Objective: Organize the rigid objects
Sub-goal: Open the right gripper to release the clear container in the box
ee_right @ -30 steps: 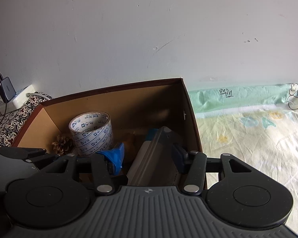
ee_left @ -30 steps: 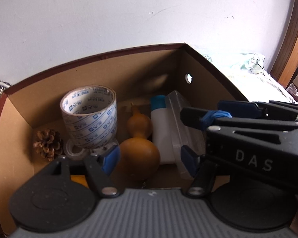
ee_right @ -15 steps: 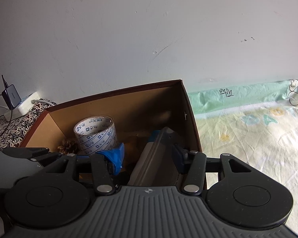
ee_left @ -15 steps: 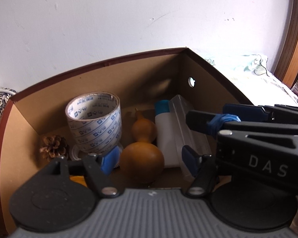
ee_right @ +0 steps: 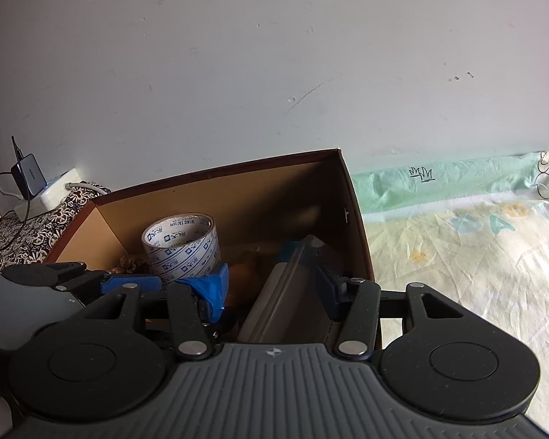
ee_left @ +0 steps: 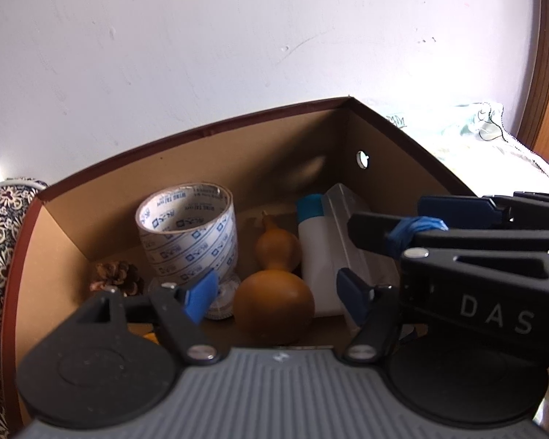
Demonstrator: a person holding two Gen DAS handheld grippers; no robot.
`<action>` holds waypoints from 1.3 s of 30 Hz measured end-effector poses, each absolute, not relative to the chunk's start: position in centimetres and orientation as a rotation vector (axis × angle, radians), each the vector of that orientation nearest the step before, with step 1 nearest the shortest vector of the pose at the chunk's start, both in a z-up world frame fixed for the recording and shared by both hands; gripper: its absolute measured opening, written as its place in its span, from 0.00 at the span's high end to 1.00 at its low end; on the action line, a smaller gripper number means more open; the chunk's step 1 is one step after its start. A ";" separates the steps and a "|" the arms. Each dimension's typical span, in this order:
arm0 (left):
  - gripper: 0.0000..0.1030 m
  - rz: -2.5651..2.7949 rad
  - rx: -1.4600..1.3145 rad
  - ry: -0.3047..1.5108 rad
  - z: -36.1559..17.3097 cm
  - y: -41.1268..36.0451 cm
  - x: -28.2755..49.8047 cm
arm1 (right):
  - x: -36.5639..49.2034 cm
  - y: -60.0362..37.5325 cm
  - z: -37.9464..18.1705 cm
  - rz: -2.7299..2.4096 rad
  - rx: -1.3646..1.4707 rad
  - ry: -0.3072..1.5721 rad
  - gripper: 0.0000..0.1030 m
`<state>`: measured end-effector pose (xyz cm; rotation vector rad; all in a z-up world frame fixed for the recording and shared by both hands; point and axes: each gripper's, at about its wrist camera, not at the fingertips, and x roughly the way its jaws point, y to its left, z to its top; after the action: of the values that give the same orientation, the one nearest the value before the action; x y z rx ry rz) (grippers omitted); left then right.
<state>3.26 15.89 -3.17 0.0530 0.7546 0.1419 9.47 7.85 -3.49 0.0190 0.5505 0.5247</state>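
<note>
An open cardboard box [ee_left: 66, 226] holds a printed tape roll [ee_left: 188, 232], a pine cone [ee_left: 115, 278], a brown gourd [ee_left: 274, 289], a white bottle with a blue cap [ee_left: 313, 256] and a clear plastic case [ee_left: 351, 234]. My left gripper [ee_left: 278, 294] is open and empty above the box's near side, its jaws either side of the gourd without touching it. My right gripper [ee_right: 271, 287] is open and empty over the box [ee_right: 358, 234], above the clear case [ee_right: 285, 292]. The tape roll [ee_right: 181, 247] stands to its left.
The box stands on a bed with a pale patterned sheet [ee_right: 475, 256] to its right. A white wall [ee_right: 274, 73] is right behind it. A dark floral cloth [ee_right: 29, 230] with a charger and power strip [ee_right: 36, 183] lies to the left.
Both grippers have risen and drawn back a little from the box, so more of the wall shows. The things in the box have not moved.
</note>
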 end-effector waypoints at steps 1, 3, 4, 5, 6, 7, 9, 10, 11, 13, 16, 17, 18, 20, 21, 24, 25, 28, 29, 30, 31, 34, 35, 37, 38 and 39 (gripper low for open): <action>0.31 0.144 0.051 0.760 -3.2 15.9 3.3 | 9.5 7.8 -3.5 0.525 0.021 0.551 0.65; 0.31 0.151 0.043 0.774 -3.1 16.0 3.4 | 9.5 7.8 -3.5 0.525 0.025 0.555 0.65; 0.31 0.154 0.039 0.781 -3.1 16.0 3.5 | 9.5 7.8 -3.4 0.528 0.027 0.558 0.65; 0.30 0.156 0.037 0.786 -3.1 16.0 3.5 | 9.5 7.8 -3.4 0.527 0.029 0.561 0.65; 0.30 0.159 0.033 0.793 -3.1 16.0 3.5 | 9.5 7.8 -3.3 0.528 0.028 0.565 0.65; 0.30 0.160 0.029 0.799 -3.1 16.1 3.6 | 9.6 7.8 -3.3 0.529 0.028 0.570 0.65; 0.30 0.160 0.020 0.813 -3.1 16.2 3.7 | 9.7 7.8 -3.2 0.530 0.029 0.580 0.65; 0.30 0.161 0.015 0.818 -3.1 16.3 3.7 | 9.8 7.8 -3.2 0.530 0.029 0.583 0.65; 0.30 0.163 0.011 0.823 -3.1 16.3 3.7 | 9.8 7.9 -3.2 0.526 0.029 0.588 0.65; 0.30 0.165 0.004 0.833 -3.1 16.3 3.7 | 9.8 7.9 -3.1 0.525 0.030 0.595 0.65; 0.30 0.173 -0.008 0.848 -3.1 16.5 3.7 | 9.8 8.0 -3.1 0.516 0.031 0.606 0.64; 0.30 0.177 -0.012 0.856 -3.1 16.5 3.7 | 9.8 8.1 -3.1 0.511 0.031 0.612 0.64; 0.30 0.182 -0.016 0.864 -3.1 16.6 3.7 | 9.8 8.1 -3.1 0.506 0.029 0.617 0.64; 0.30 0.193 -0.023 0.878 -3.1 16.7 3.8 | 9.9 8.3 -3.0 0.494 0.021 0.632 0.64; 0.30 0.200 -0.025 0.886 -3.1 16.8 3.8 | 9.9 8.4 -2.9 0.488 0.015 0.641 0.64; 0.30 0.218 -0.026 0.898 -3.1 16.8 3.8 | 10.0 8.8 -2.8 0.475 -0.001 0.668 0.63; 0.30 0.221 -0.027 0.902 -3.1 16.9 3.8 | 10.0 8.8 -2.8 0.472 -0.003 0.674 0.63; 0.30 0.225 -0.028 0.910 -3.1 16.9 3.8 | 10.0 8.8 -2.8 0.469 -0.002 0.686 0.62; 0.30 0.227 -0.026 0.912 -3.1 16.9 3.8 | 10.0 8.8 -2.8 0.467 -0.006 0.693 0.62; 0.30 0.228 -0.026 0.917 -3.1 16.9 3.8 | 10.0 8.9 -2.8 0.466 -0.010 0.699 0.62; 0.30 0.229 -0.027 0.921 -3.1 16.9 3.9 | 10.1 8.9 -2.8 0.464 -0.012 0.705 0.62; 0.30 0.230 -0.028 0.931 -3.1 16.9 3.9 | 10.0 8.9 -2.8 0.457 -0.009 0.712 0.63; 0.30 0.231 -0.026 0.930 -3.1 16.9 3.9 | 10.0 8.9 -2.8 0.454 -0.007 0.714 0.63; 0.30 0.235 -0.021 0.927 -3.0 16.8 3.9 | 10.0 8.8 -2.8 0.453 -0.005 0.722 0.63; 0.30 0.236 -0.018 0.926 -3.0 16.8 3.9 | 10.0 8.8 -2.7 0.456 -0.003 0.727 0.63; 0.30 0.235 -0.016 0.925 -3.0 16.8 3.9 | 9.9 8.7 -2.7 0.459 -0.001 0.728 0.63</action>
<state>3.86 16.80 -3.01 -0.0163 0.9247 0.2354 9.95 8.68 -2.72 -0.0006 0.7279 0.4589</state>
